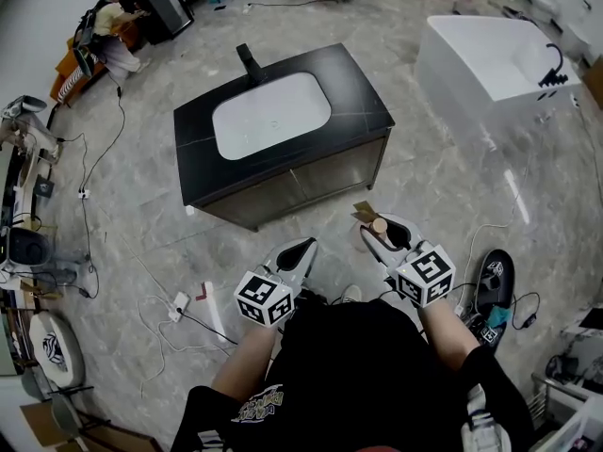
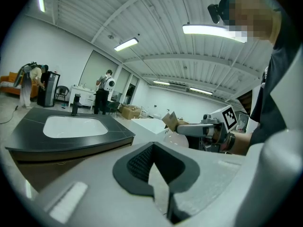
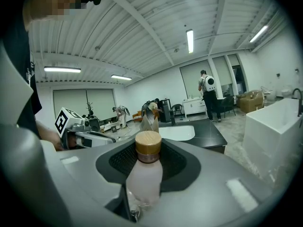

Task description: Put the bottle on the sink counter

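A pale pink bottle (image 3: 143,176) with a round wooden cap (image 1: 379,225) sticks out of my right gripper (image 1: 384,236), whose jaws are shut on its body. A tan paper tag (image 1: 364,211) stands beyond the cap. My left gripper (image 1: 298,252) hangs beside it at the left, shut with nothing in it. The black sink counter (image 1: 363,97) with a white basin (image 1: 271,116) and a black faucet (image 1: 251,64) stands ahead of both grippers, across a strip of floor. In the left gripper view the counter (image 2: 28,136) lies to the left and the bottle (image 2: 182,142) to the right.
A white bathtub (image 1: 499,64) stands at the right. Cables and a power strip (image 1: 179,304) lie on the floor at the left. A black bag (image 1: 495,285) lies at the right of my feet. People stand far off by a cabinet (image 1: 113,36).
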